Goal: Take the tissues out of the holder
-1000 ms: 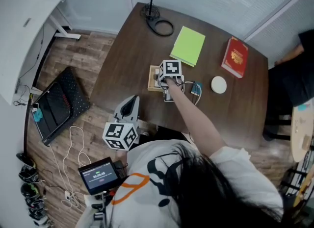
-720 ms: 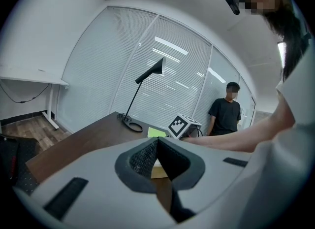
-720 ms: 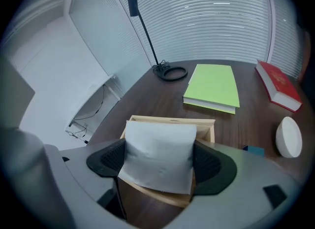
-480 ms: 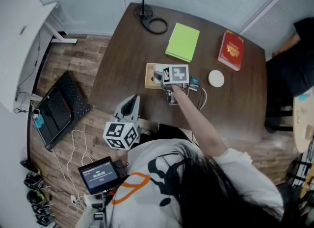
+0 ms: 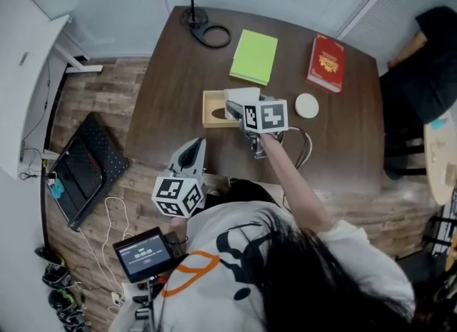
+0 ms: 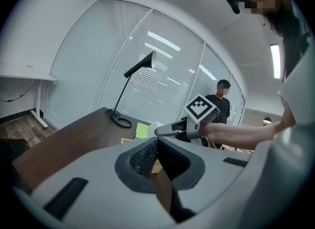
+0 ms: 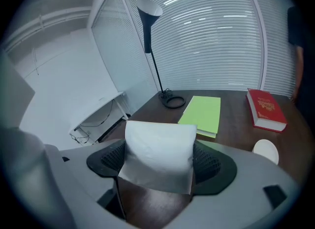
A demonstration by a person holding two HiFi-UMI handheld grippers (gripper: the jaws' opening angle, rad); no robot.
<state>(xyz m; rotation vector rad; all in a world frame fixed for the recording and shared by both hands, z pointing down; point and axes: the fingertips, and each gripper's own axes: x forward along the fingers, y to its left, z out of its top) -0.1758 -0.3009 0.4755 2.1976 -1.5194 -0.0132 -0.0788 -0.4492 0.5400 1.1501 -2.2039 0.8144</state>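
Tissues [image 5: 241,98] are out of the wooden holder [image 5: 213,109]. They sit just at its 3 o'clock, lifted clear of the bench [image 5: 171,102]. Right gripper [image 7: 160,170] has its jaws clamped on the folded white wad, which sticks up above the pads in the right gripper view.

Status: extraction looks essentially done. What's left, as a judgement, is carrying the wad off and setting it down. The holder's top shows a dark oval opening. Can't tell from here whether more tissues remain inside.

Left gripper [image 6: 158,147] is idle at the holder's 7 o'clock, off the near bench edge. Its jaws are closed together with nothing between them.

Count:
- 1 holder
- 1 wad of tissues (sheet count not readable)
- 2 grippers
- 1 green notebook [image 5: 254,56], at 1 o'clock from the holder
- 1 red book [image 5: 326,63], at 2 o'clock, farther out
- 1 white round disc [image 5: 307,105], at 3 o'clock, beyond the right gripper
- 1 desk lamp, base [image 5: 203,29] at 12 o'clock near the far bench edge
- 1 other person [image 5: 428,52] in dark clothes, past the bench's 3 o'clock side
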